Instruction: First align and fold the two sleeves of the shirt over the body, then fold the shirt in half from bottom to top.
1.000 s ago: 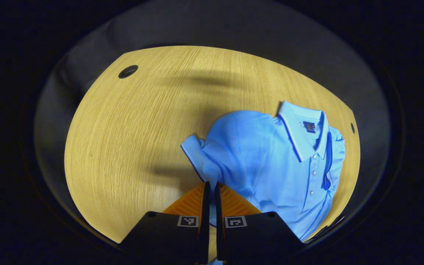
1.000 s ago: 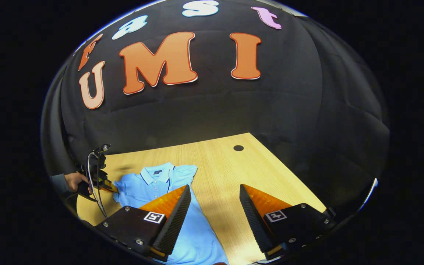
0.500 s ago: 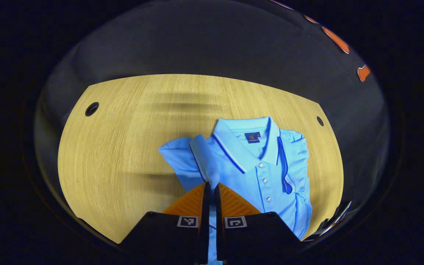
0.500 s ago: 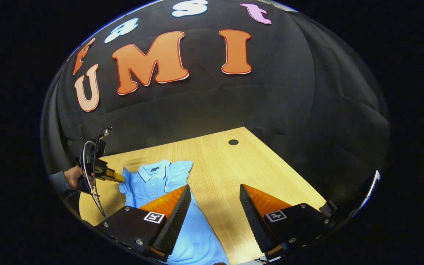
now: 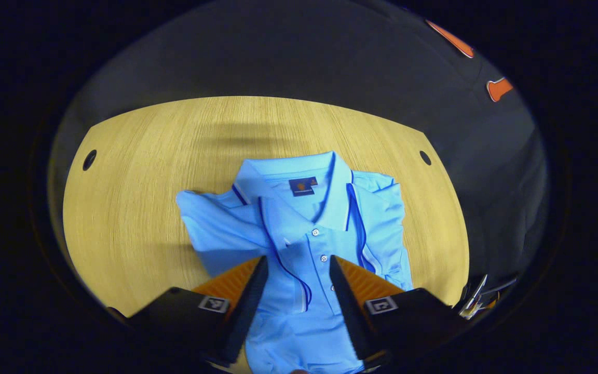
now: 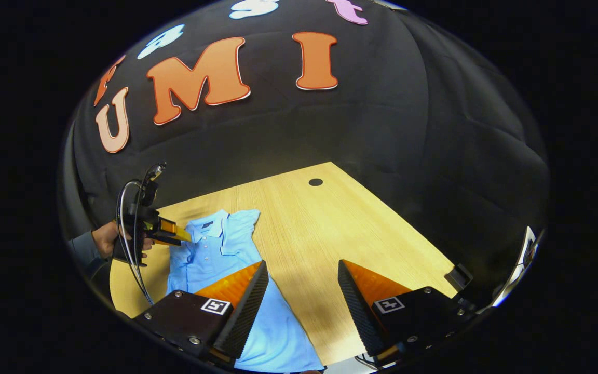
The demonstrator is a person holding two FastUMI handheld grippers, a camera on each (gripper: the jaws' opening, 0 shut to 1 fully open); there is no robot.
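Observation:
A light blue polo shirt (image 5: pixel 304 228) lies face up on the wooden table (image 5: pixel 138 197), collar away from me. One sleeve (image 5: pixel 278 234) is folded across the chest, and the other (image 5: pixel 377 208) lies folded over the body too. My left gripper (image 5: pixel 295 267) hovers open just above the button placket with nothing between its fingers. In the right gripper view the shirt (image 6: pixel 216 249) stretches toward me, and the left gripper (image 6: pixel 177 235), held by a hand (image 6: pixel 103 239), hangs over its chest. My right gripper (image 6: pixel 301 275) stands open above the table, right of the shirt's lower part.
The table (image 6: pixel 330 223) has round cable holes (image 5: pixel 90 159), (image 5: pixel 425 157) near its far corners, one of them (image 6: pixel 315 182) in the right gripper view. Black cloth walls close the booth behind and beside the table. Bare wood lies left and right of the shirt.
My left gripper carried the sleeve across the chest, then opened and let it go. The right gripper stayed open and lifted slightly.

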